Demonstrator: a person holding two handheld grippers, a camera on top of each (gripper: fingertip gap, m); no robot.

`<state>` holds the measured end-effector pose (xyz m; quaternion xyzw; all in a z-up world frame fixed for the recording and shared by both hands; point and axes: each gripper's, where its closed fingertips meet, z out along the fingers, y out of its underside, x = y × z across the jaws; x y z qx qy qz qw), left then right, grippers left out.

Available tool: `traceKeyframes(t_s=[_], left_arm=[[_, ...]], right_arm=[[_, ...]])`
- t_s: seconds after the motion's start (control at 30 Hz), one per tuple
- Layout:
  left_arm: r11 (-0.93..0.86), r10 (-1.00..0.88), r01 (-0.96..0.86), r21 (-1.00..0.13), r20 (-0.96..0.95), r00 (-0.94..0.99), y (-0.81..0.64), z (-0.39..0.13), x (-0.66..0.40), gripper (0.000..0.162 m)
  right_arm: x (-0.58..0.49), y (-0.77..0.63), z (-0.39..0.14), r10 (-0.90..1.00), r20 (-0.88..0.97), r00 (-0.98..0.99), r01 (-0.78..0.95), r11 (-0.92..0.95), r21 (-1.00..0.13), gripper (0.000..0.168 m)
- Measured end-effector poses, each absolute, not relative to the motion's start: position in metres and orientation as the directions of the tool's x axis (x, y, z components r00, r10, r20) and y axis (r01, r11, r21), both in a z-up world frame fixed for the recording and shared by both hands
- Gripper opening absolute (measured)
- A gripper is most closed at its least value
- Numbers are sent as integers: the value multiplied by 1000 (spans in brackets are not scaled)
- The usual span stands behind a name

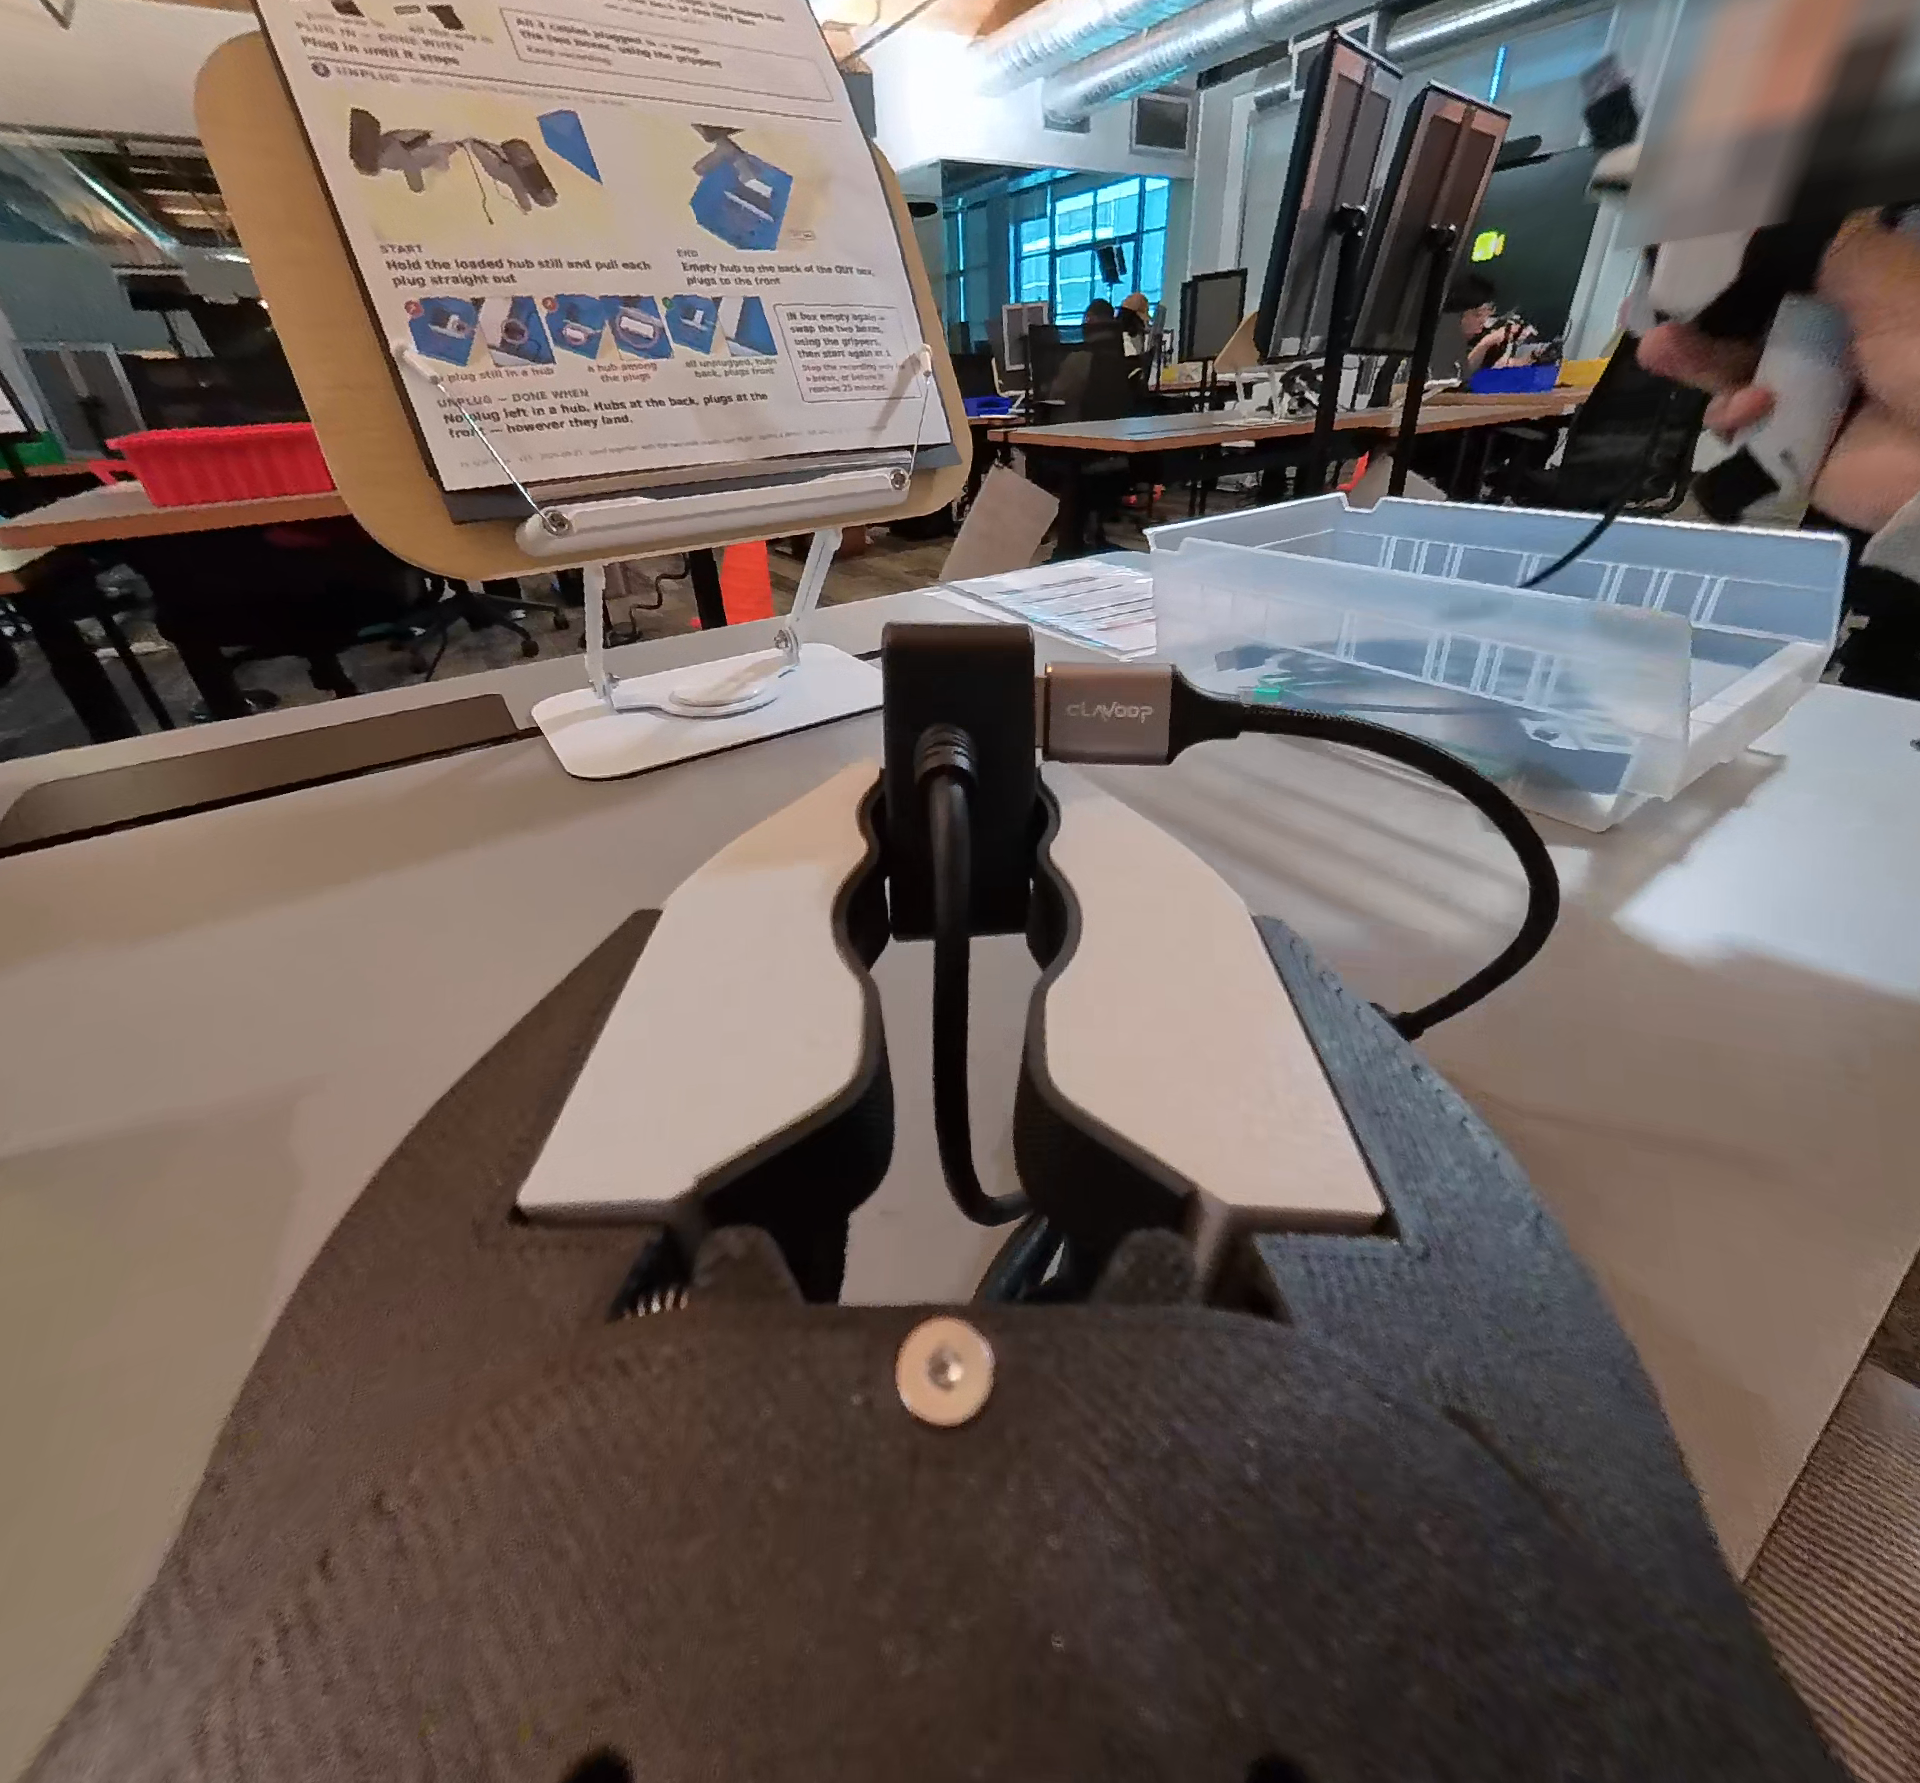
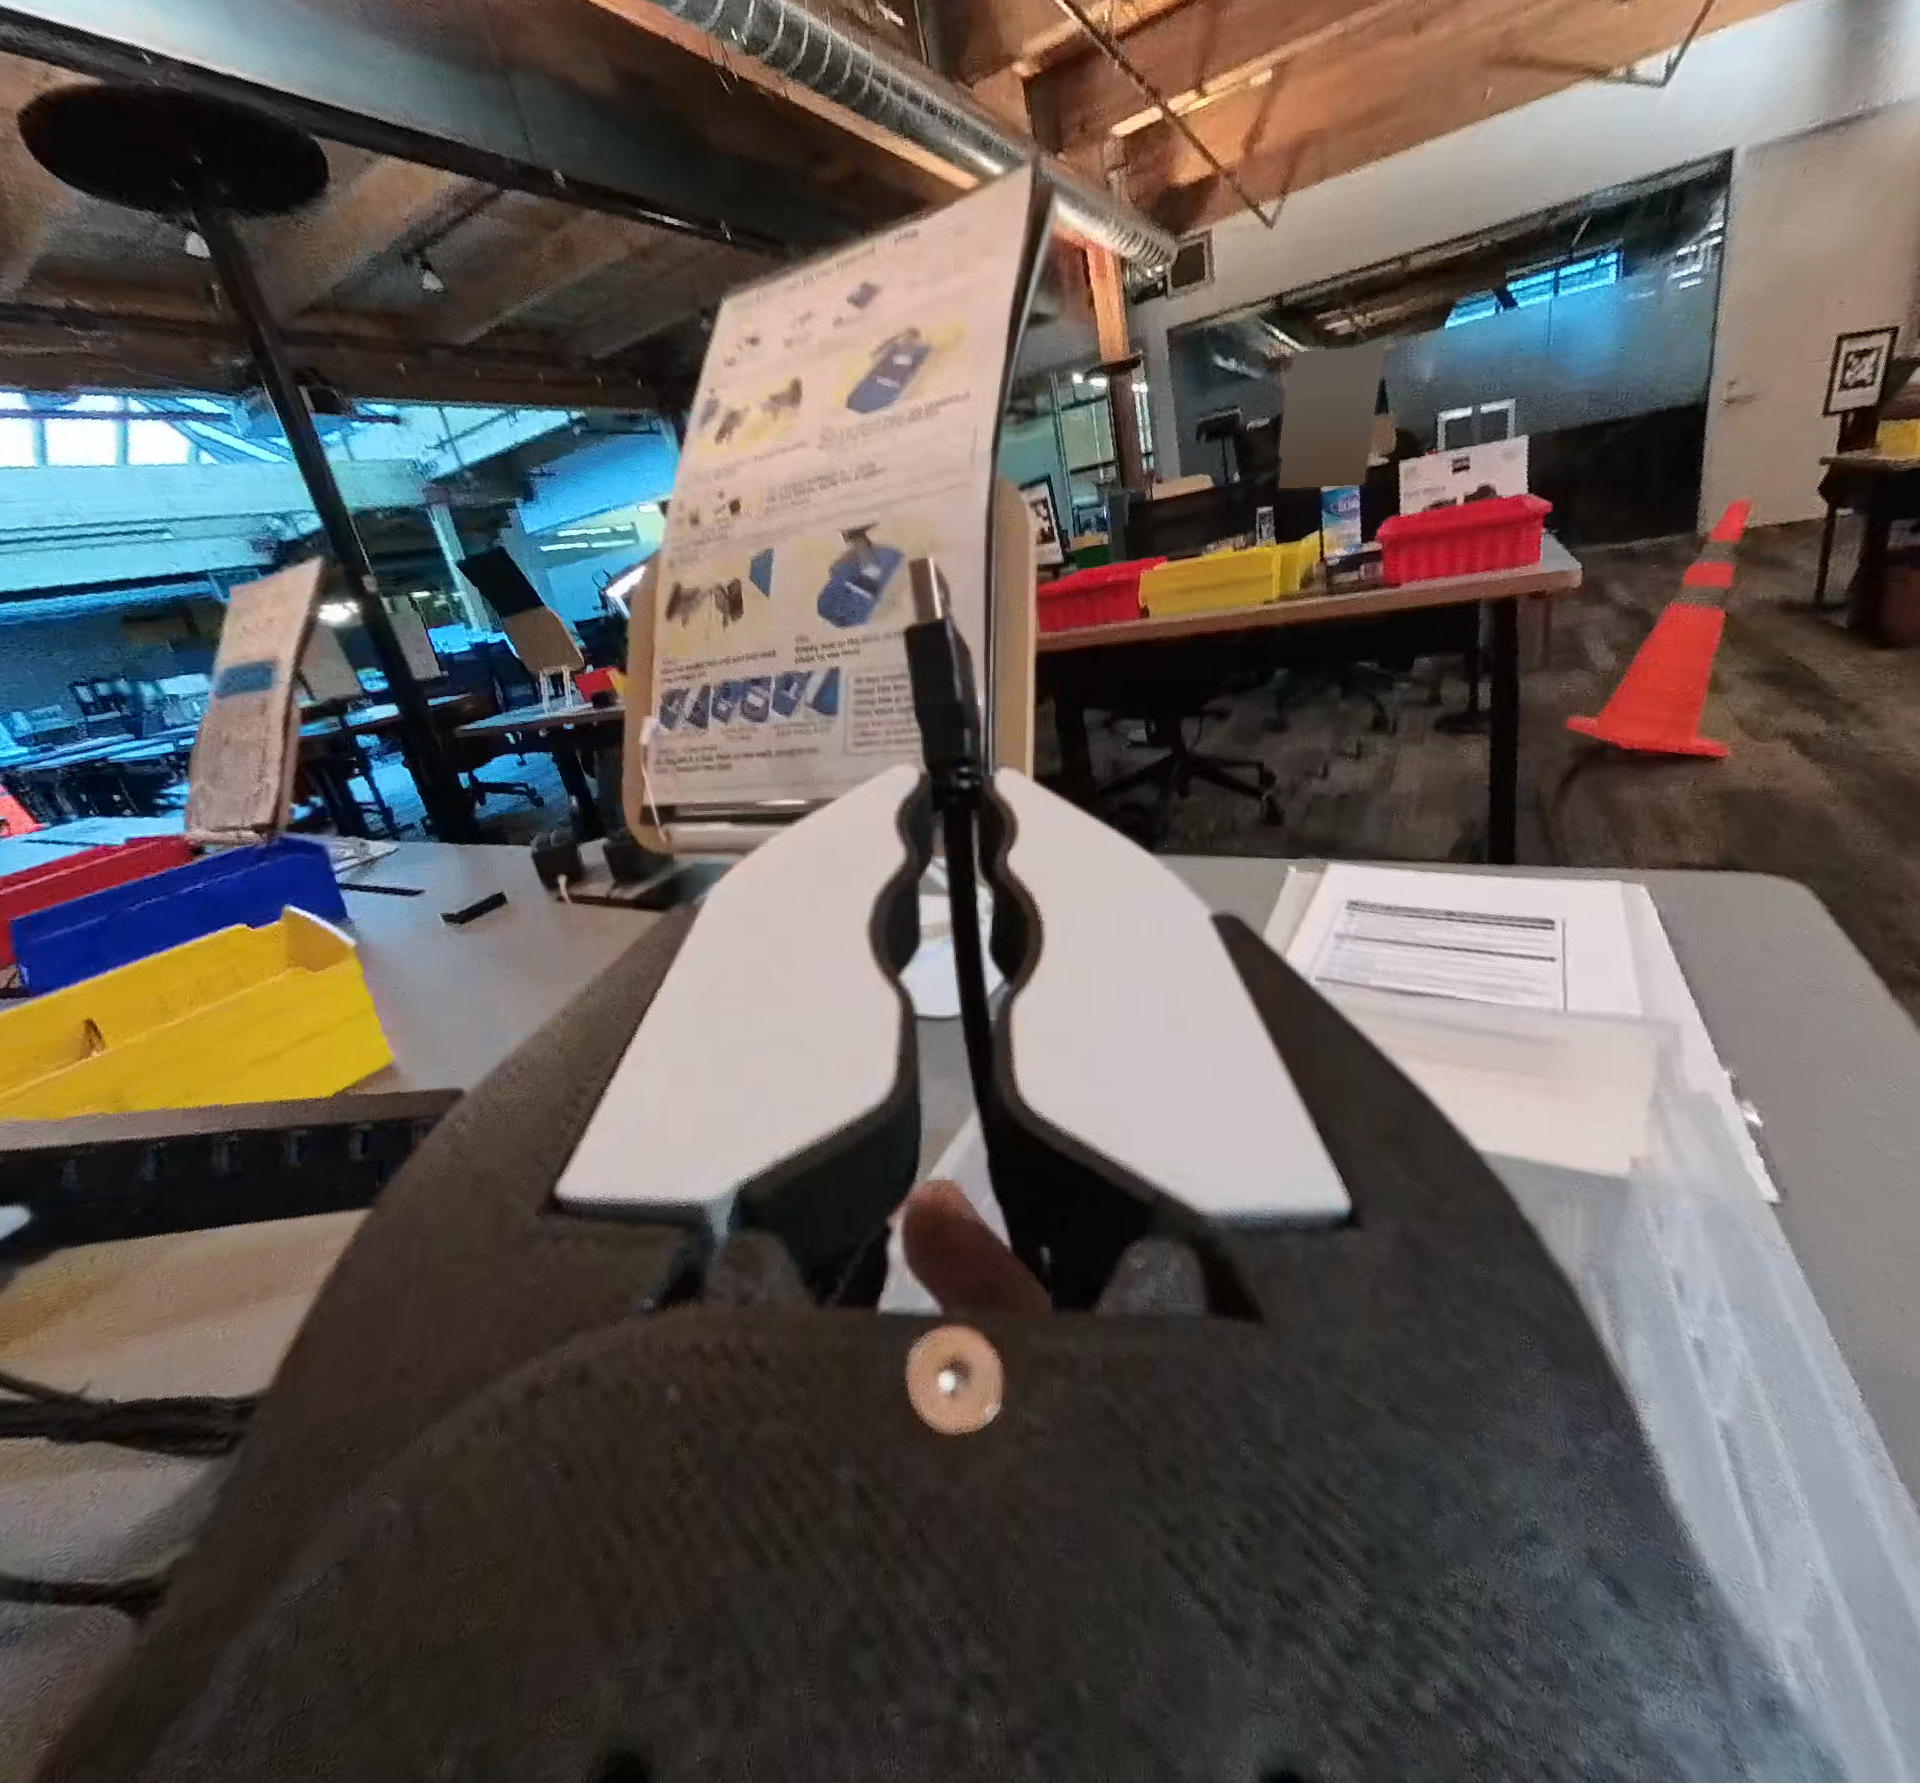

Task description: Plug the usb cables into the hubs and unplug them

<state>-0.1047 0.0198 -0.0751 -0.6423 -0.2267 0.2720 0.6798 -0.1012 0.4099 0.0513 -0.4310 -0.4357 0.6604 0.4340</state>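
Observation:
In the left wrist view my left gripper [image 1: 958,834] is shut on a black USB hub [image 1: 956,694], held upright above the white table. A grey plug [image 1: 1110,713] with a black braided cable [image 1: 1496,850] sits in the hub's right side. The hub's own black cable [image 1: 951,985] runs back between the fingers. In the right wrist view my right gripper [image 2: 958,788] is shut on a black USB cable [image 2: 971,954]. Its black plug [image 2: 940,673] with a metal tip points up and forward beyond the fingertips. The right gripper also shows, blurred, in a hand at the far right of the left wrist view [image 1: 1766,362].
A page stand with an instruction sheet [image 1: 582,206] stands at the table's back. A clear plastic bin [image 1: 1507,632] with cables lies to the right. Yellow [image 2: 187,1016] and blue [image 2: 177,902] bins lie left in the right wrist view. Papers in a sleeve [image 2: 1475,964] lie right.

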Motion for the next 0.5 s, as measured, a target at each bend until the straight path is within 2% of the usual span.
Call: traceKeyframes(t_s=[0.33, 0.4, 0.5], left_arm=[[62, 649, -20, -998, 25, 760, 20, -81, -108, 23], [66, 649, -13, -998, 33, 760, 20, -81, -109, 23], [67, 645, -13, -998, 33, 763, 21, -81, -109, 23]], right_arm=[[-116, 380, 24, 954, -23, -300, -148, -70, -987, 8], [-123, 371, 9, 941, -37, -335, -78, -67, -995, 8], [-134, 368, -27, 931, -114, -346, 132, -71, -989, 8]])
